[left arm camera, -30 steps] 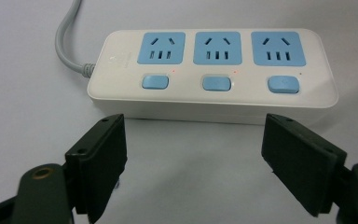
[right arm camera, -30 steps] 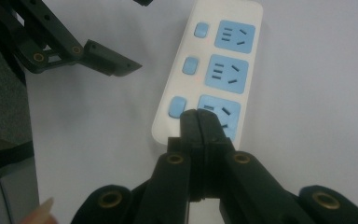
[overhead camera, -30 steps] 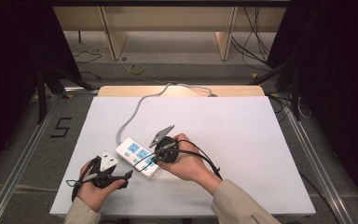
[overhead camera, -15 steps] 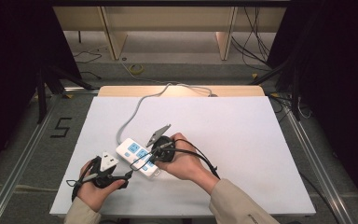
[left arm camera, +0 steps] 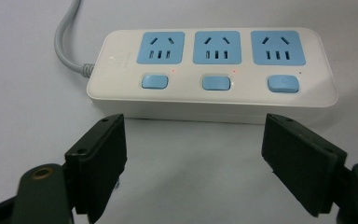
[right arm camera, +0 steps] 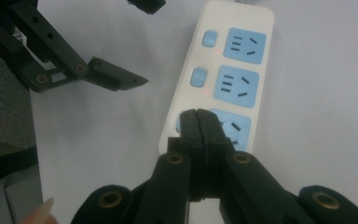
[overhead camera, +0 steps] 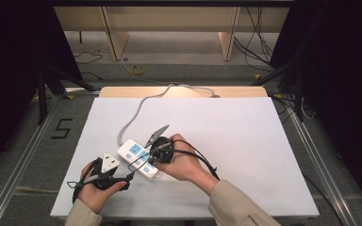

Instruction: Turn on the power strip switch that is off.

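Note:
A white power strip (overhead camera: 139,157) with three blue sockets and three blue switches lies on the white table (overhead camera: 245,141). Its grey cable (overhead camera: 136,113) runs to the far edge. My left gripper (left arm camera: 193,154) is open, level with the table and facing the strip's (left arm camera: 214,93) long side, a little short of it. My right gripper (right arm camera: 198,116) is shut on nothing, its tips over the near-end switch of the strip (right arm camera: 233,70). That switch (left arm camera: 283,84) shows uncovered in the left gripper view. Small red lights glow beside the other two switches (left arm camera: 154,81).
The open left gripper (right arm camera: 145,44) stands just left of the strip in the right gripper view. Both hands are near the table's front edge. Grey floor with a "5" mark (overhead camera: 62,128) surrounds the table, and wooden supports (overhead camera: 115,33) stand behind it.
The right hand has edged slightly left over the strip. The left hand and the strip have stayed put.

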### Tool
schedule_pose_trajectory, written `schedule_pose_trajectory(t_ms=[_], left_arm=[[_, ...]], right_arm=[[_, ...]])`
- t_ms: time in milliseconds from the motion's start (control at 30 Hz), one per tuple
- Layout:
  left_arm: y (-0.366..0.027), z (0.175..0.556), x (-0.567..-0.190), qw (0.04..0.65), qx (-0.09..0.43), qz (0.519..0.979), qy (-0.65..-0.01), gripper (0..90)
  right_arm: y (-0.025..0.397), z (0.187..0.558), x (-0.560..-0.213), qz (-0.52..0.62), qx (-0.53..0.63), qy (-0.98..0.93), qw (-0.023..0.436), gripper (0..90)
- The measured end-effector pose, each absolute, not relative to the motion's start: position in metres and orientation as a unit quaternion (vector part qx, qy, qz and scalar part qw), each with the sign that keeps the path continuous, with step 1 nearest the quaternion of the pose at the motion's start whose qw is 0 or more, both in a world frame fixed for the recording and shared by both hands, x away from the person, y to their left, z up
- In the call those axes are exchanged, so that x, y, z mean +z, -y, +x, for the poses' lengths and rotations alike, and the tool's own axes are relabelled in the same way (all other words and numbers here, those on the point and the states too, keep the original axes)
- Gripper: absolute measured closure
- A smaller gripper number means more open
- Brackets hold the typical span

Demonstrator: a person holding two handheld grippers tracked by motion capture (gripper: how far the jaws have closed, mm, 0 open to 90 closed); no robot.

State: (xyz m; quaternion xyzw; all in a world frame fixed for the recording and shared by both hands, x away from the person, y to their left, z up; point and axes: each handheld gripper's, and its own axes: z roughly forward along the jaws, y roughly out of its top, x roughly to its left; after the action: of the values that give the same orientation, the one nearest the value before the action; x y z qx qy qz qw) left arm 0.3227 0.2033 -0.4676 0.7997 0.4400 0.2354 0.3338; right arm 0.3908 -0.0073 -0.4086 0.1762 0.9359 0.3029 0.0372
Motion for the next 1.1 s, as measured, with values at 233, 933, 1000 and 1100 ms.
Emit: schedule_pose_trajectory(t_ms=[233,933,1000,1100], left_arm=[[-0.203,0.323,-0.468,0.334,0.235,0.8,-0.44,21.5],[-0.203,0.323,-0.468,0.333,0.234,0.801,-0.438,21.4],[-0.203,0.323,-0.468,0.333,0.234,0.802,-0.438,21.4],[-0.203,0.323,-0.468,0.332,0.234,0.802,-0.437,21.4]], right_arm=[[0.004,0.391,-0.409,0.179,0.299,-0.937,0.035,90.0],[-0.011,0.396,-0.416,0.184,0.289,-0.939,0.022,90.0],[-0.012,0.397,-0.417,0.185,0.288,-0.939,0.019,90.0],[-0.013,0.398,-0.42,0.186,0.286,-0.94,0.019,90.0]])
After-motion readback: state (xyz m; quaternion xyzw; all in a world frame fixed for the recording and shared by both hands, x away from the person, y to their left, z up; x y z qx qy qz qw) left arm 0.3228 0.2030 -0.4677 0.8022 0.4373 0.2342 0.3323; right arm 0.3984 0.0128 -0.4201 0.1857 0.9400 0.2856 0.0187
